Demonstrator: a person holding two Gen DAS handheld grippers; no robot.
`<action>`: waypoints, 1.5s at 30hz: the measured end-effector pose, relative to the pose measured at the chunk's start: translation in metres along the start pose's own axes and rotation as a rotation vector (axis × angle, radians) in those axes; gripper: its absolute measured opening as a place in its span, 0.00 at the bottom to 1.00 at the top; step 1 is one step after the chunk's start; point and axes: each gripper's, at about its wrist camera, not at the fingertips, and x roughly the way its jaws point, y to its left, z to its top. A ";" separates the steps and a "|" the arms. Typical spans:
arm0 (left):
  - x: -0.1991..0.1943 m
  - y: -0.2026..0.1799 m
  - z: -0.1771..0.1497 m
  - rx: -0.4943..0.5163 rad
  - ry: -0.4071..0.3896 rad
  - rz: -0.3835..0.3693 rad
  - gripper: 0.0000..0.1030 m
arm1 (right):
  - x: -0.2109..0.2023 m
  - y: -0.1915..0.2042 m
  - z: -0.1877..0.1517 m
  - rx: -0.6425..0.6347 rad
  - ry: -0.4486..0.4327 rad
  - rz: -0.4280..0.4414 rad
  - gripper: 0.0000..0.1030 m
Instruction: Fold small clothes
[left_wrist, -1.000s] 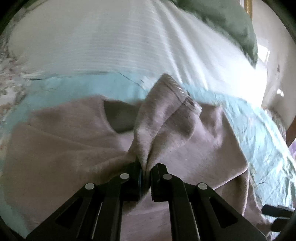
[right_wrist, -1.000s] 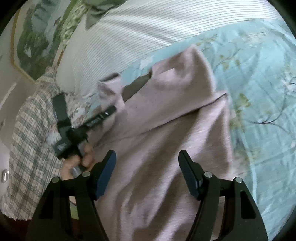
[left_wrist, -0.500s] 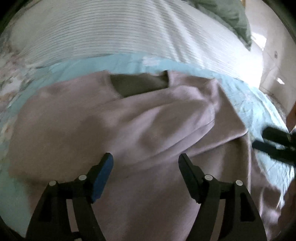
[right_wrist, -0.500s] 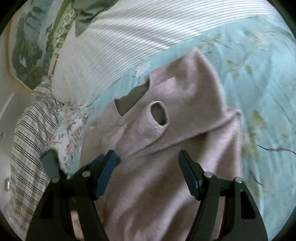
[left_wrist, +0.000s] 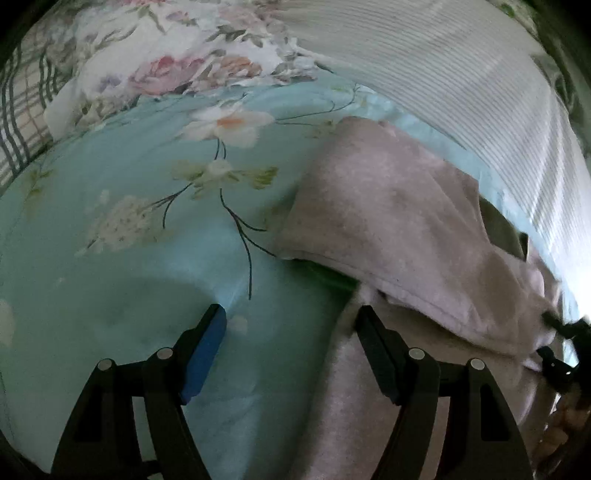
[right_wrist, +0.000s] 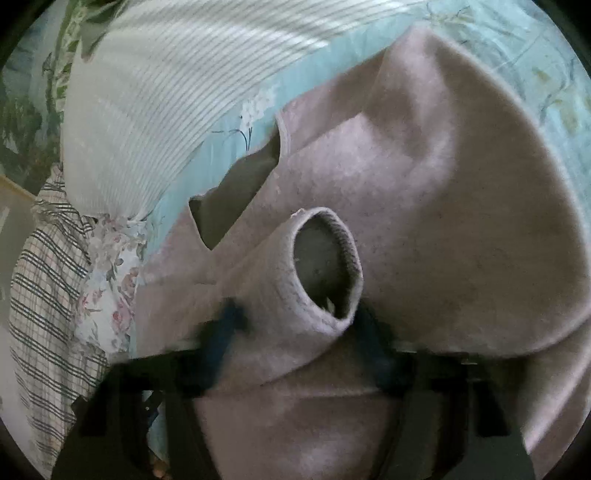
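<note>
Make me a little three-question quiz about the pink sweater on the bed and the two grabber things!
1. True or false: the left gripper is pinching the sweater.
2. Which part of the sweater gapes open right in front of the right gripper? A) sleeve cuff B) pocket C) hood
3. Fill in: the sweater lies on a light blue sheet printed with ____.

Key: 1 false, its fingers are spread with nothing between them. 2 A, the sleeve cuff. 3 flowers.

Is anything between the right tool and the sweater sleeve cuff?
Nothing visible. The right tool is open, blurred by motion, and right at the sweater. The cuff lies folded across the body just ahead of the tool's fingers, with only sweater fabric around it.
</note>
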 end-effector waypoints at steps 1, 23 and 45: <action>0.001 -0.004 0.001 0.012 -0.002 0.012 0.71 | 0.003 0.000 0.001 0.004 0.009 0.020 0.08; 0.021 -0.006 0.024 0.051 -0.037 0.033 0.65 | -0.118 -0.017 0.016 -0.070 -0.326 0.132 0.06; 0.011 0.010 0.009 -0.022 -0.140 -0.063 0.67 | 0.077 0.207 0.023 -0.589 0.209 0.262 0.68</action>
